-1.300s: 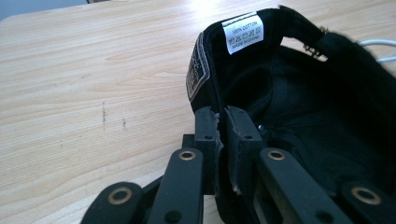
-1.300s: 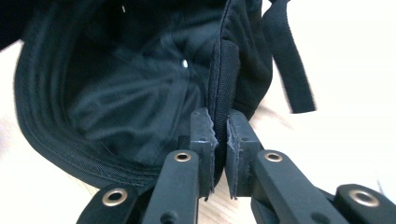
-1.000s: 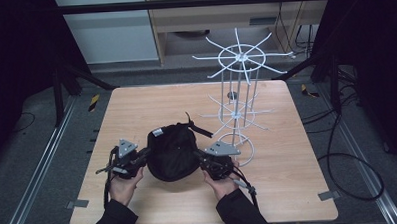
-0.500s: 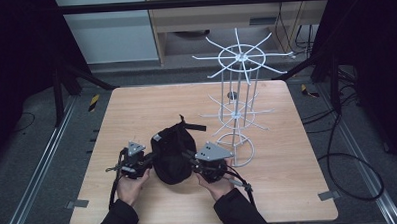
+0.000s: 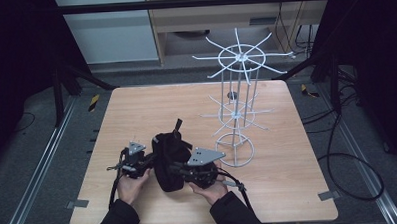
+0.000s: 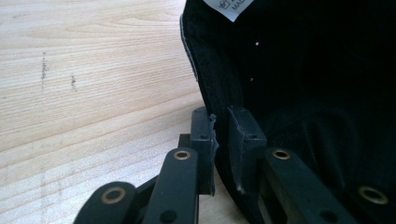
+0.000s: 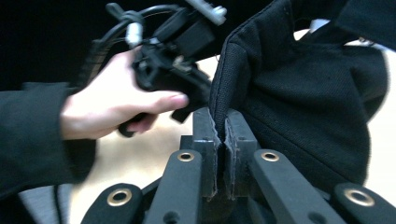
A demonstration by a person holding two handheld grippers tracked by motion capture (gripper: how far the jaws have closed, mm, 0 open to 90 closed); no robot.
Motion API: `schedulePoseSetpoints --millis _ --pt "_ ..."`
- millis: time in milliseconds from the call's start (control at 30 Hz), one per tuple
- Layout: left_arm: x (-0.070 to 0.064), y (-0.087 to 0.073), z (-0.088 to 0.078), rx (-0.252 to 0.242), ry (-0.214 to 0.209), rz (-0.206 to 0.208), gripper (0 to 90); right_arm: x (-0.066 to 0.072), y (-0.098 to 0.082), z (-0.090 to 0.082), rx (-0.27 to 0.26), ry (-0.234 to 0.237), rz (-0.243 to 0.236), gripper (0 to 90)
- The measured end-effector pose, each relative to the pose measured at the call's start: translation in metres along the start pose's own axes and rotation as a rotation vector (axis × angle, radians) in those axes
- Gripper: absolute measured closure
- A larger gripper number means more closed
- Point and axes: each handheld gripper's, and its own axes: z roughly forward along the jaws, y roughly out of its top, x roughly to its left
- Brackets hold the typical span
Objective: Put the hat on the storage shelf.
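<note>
High view: a black cap [image 5: 169,160] sits low centre on the wooden table [image 5: 136,109], pinched between the left gripper [image 5: 147,163] and the right gripper [image 5: 177,169]; a white wire rack [image 5: 239,110] stands to its right. Left gripper view: jaws clamp the cap's edge; a white label [image 6: 229,6] shows at top. Right gripper view: jaws squeezed nearly together on the cap's fabric; the other hand [image 7: 107,112] appears at left.
</note>
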Motion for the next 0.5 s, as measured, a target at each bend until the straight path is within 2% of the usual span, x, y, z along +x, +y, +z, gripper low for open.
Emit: schedulePoseSetpoints --millis 200,400,500 --pt "0.005 0.000 0.002 0.006 -0.010 -0.004 80.2 0.005 -0.005 0.011 0.077 0.087 -0.014 85.2" --pt "0.009 -0.001 0.004 0.014 -0.023 0.005 80.2 0.009 -0.010 0.023 0.143 0.137 -0.031 85.3" --pt "0.011 -0.001 0.004 0.011 -0.039 0.004 80.2 0.013 -0.012 0.028 0.168 0.147 -0.046 85.3"
